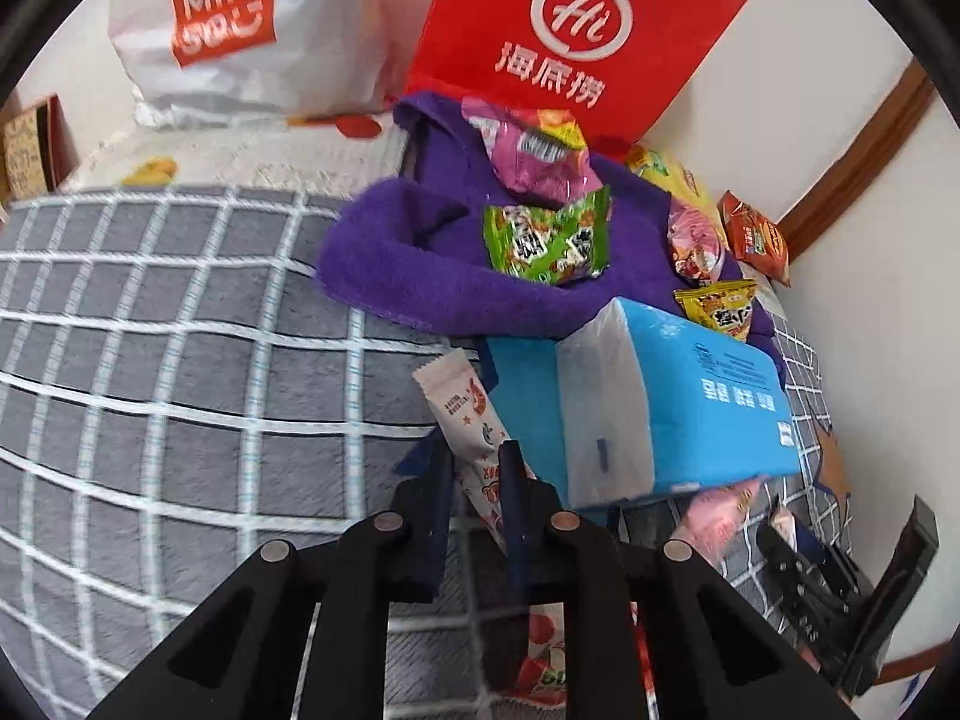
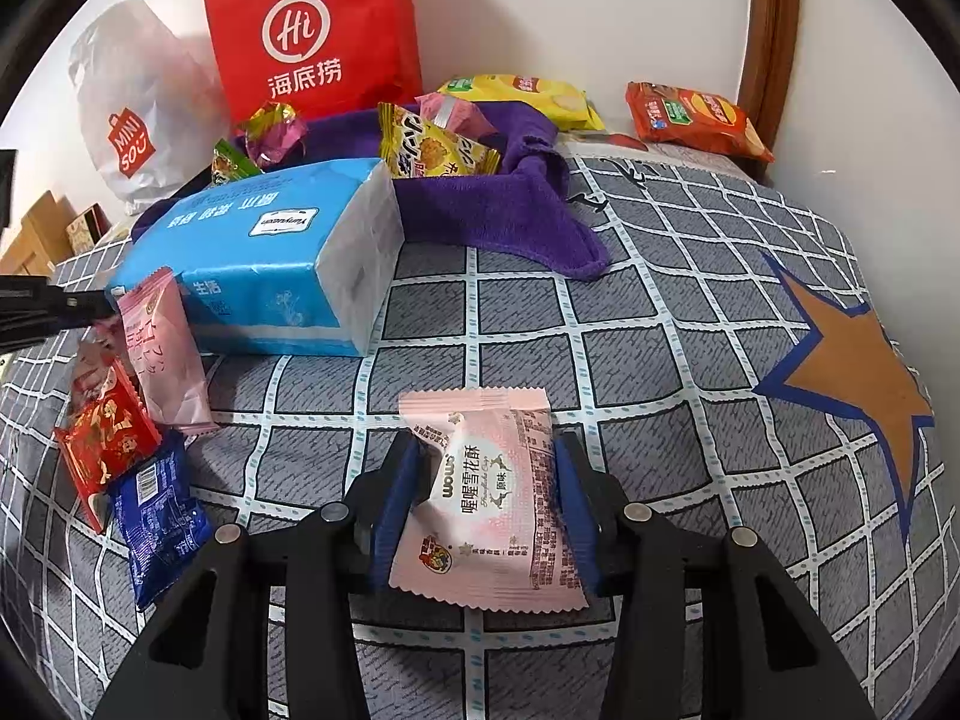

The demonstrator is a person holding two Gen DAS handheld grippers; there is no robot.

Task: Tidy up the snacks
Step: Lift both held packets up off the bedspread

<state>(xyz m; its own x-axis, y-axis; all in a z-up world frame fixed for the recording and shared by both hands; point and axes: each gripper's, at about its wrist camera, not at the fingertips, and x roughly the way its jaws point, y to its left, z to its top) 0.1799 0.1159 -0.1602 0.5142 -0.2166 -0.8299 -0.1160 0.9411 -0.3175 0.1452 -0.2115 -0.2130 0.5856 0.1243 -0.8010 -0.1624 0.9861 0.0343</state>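
My left gripper point(image 1: 477, 468) is shut on a long white snack packet point(image 1: 465, 414) that sticks out forward over the grey checked blanket point(image 1: 180, 360). My right gripper point(image 2: 486, 480) is shut on a pink snowflake-crisp packet point(image 2: 489, 498) just above the blanket. A purple towel point(image 1: 408, 252) holds a green packet point(image 1: 549, 240), a pink packet point(image 1: 534, 162) and a yellow packet point(image 2: 435, 147). A blue tissue pack point(image 2: 270, 258) lies in front of the towel.
A red Haidilao bag point(image 2: 312, 30) and a white Miniso bag point(image 2: 138, 108) stand against the wall. Loose packets lie left of the tissue pack: pink point(image 2: 162, 354), red point(image 2: 105, 438), blue point(image 2: 159, 516). An orange packet point(image 2: 696, 117) and a yellow bag point(image 2: 522, 93) lie at the back.
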